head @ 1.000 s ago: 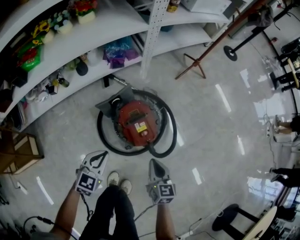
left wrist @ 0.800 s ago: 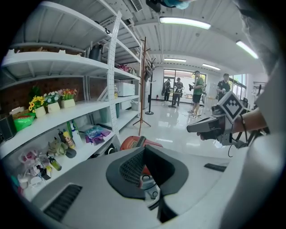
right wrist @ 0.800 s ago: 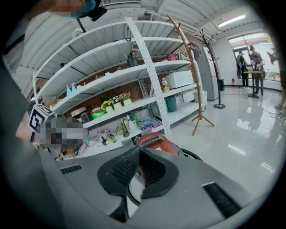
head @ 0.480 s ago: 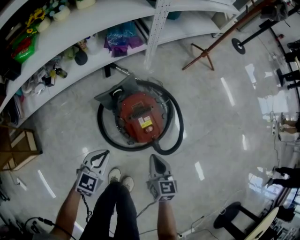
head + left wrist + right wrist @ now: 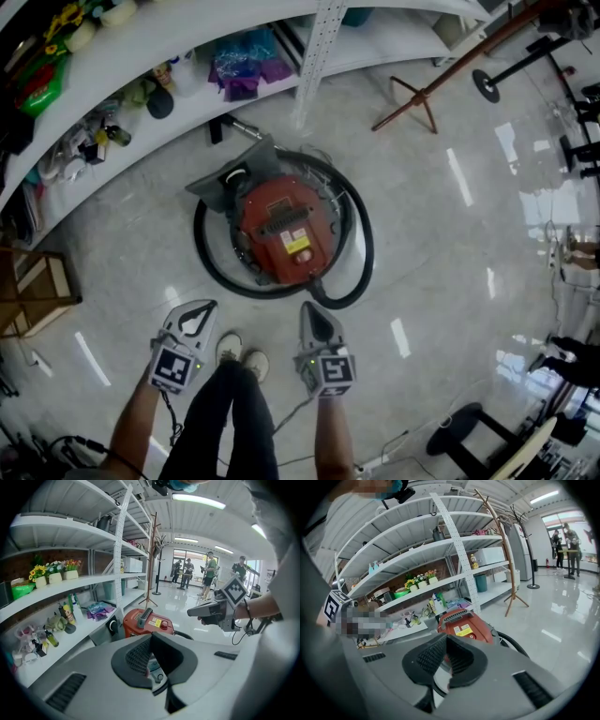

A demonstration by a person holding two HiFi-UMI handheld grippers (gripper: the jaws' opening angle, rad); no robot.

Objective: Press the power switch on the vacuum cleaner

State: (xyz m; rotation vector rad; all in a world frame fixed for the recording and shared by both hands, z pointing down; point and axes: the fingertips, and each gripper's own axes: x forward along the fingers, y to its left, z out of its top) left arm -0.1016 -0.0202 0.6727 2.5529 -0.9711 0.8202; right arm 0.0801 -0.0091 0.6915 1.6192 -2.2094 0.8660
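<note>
Glossy red plastic vacuum cleaner (image 5: 284,231), polished floor (image 5: 441,244)

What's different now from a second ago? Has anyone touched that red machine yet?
Very little. The red vacuum cleaner sits slightly higher and further right in the head view, most likely because the camera shifted: it lies inside its coiled hose exactly as before. The left gripper and right gripper stay short of it, jaws together and empty. Nothing was gripped, released or pressed.
</note>
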